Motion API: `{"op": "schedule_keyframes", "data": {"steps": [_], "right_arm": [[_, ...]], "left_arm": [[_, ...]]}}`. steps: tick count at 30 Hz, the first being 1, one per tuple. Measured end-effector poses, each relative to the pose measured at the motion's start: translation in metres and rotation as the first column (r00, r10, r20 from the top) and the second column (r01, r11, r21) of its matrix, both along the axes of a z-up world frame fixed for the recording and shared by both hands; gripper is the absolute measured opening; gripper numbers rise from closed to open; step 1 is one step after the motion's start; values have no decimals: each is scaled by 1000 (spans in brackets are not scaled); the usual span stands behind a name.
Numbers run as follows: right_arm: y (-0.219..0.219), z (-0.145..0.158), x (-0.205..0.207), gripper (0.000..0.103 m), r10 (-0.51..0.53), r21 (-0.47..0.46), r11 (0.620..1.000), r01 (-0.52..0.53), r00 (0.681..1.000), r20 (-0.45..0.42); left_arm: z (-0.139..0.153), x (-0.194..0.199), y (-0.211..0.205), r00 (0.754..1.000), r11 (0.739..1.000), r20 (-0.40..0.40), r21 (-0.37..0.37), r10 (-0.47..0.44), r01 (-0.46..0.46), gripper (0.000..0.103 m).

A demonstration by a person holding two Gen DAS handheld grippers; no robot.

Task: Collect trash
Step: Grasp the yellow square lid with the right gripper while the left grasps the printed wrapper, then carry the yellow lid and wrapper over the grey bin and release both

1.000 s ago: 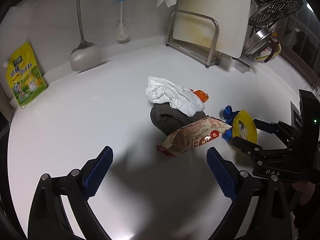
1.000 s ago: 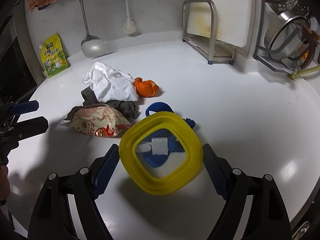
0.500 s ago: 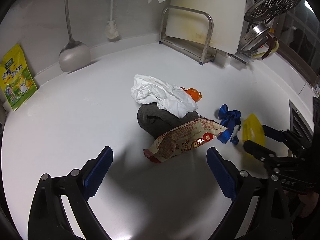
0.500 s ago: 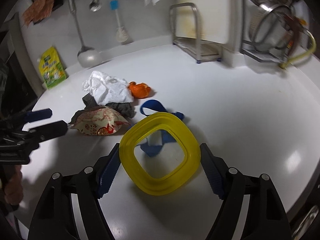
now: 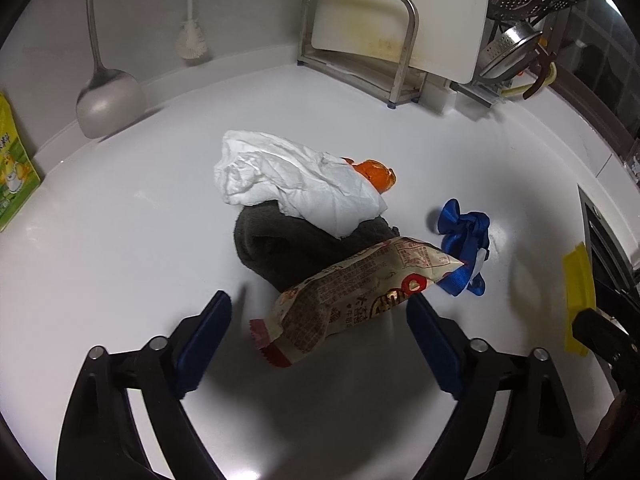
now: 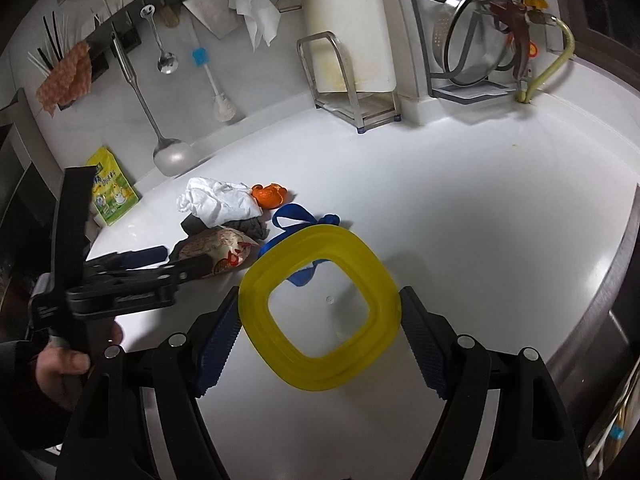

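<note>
White kitchen counter (image 5: 120, 264); left gripper (image 5: 320, 340) spread apart near the snack wrapper (image 5: 352, 292), right gripper (image 6: 320, 344) clamps a yellow rim (image 6: 320, 312), its body hidden.

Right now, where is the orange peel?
In the left wrist view the orange peel sits on the counter mid-frame, tucked against the right edge of the white tissue, above the blue ribbon.

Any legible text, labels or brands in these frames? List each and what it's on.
Snack wrapper: red and dark Chinese print, too small and distorted to read.
Yellow-green pouch by the wall: Chinese lettering and a cartoon picture, too blurred to read.
Yellow ring in the right gripper: no text visible.
Nothing else carries text.
</note>
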State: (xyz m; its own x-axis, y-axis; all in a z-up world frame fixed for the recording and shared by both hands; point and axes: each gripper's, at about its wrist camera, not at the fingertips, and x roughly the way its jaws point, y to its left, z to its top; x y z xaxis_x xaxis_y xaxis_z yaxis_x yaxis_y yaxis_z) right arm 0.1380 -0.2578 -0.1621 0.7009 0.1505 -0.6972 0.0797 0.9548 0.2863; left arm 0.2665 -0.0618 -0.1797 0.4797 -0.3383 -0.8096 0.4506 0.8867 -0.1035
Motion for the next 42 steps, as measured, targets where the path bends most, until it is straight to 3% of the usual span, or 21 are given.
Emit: {"op": "schedule_keyframes", "data": {"steps": [6,8,22,42], "right_arm": [[2,-2,-6,75,-8,12,1000,8,1000,-8],[4,-2,-8,75,-4,16,1000,4,1000,-11],[20,7,-24,75,13,49,999,-11,1000,-27],[35,50,-110,75,107,53,993,-105,994,-36]], "left_arm": [[-3,0,-8,999,999,-14,-1,-37,37,49],[-3,-1,-9,998,999,-27,-1,-48,48,32],[19,-28,19,1000,1000,-18,-17,9,-9,29],[74,-150,60,992,992,37,35,124,-125,29]]}}
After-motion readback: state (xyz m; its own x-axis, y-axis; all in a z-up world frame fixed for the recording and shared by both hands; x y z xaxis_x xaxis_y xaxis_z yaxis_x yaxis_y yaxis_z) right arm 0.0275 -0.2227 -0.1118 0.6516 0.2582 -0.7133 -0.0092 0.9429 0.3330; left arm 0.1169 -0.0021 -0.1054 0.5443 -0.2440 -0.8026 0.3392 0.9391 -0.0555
